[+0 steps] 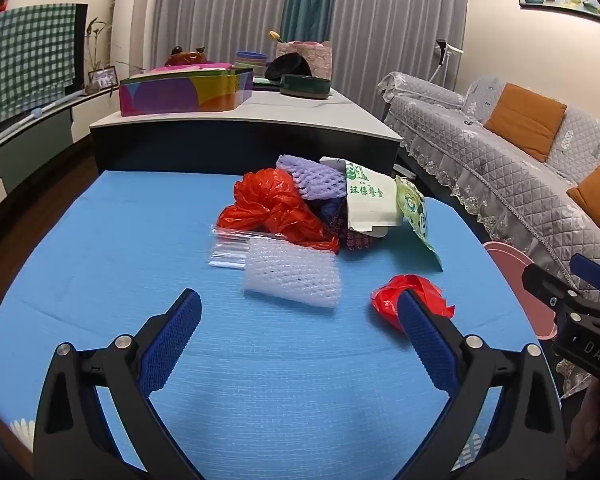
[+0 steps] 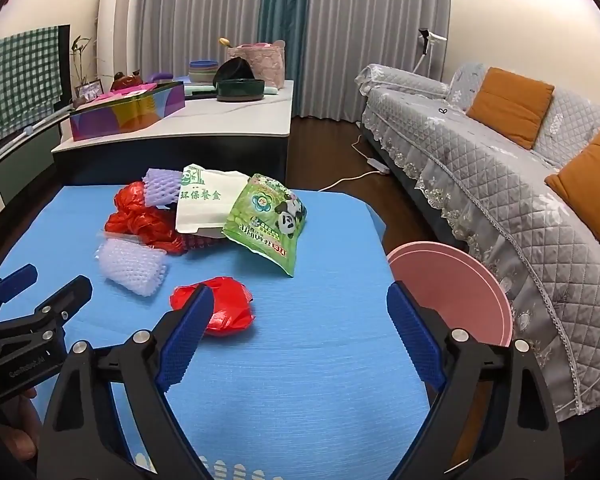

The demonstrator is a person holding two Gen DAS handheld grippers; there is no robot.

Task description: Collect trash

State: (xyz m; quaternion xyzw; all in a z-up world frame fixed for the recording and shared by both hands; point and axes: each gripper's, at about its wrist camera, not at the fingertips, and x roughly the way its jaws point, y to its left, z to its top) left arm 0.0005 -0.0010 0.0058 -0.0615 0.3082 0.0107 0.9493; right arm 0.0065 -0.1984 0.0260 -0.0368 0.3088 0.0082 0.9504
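A pile of trash lies on the blue mat (image 1: 140,240): a red plastic bag (image 1: 272,208), a purple foam net (image 1: 312,178), a white paper meal box (image 1: 368,200), a green panda wrapper (image 2: 268,220) and a clear wrapper (image 1: 228,248). A white foam net (image 1: 294,272) lies in front of the pile. A small crumpled red bag (image 2: 220,304) lies apart, nearer me. My left gripper (image 1: 300,312) is open and empty above the mat, just short of the white foam net. My right gripper (image 2: 300,304) is open and empty, its left finger beside the small red bag.
A pink bin (image 2: 460,284) stands off the mat's right edge, by the grey sofa (image 2: 500,168) with orange cushions. A low table (image 1: 244,120) behind the mat carries a colourful box, bowls and a basket. A power strip lies on the floor.
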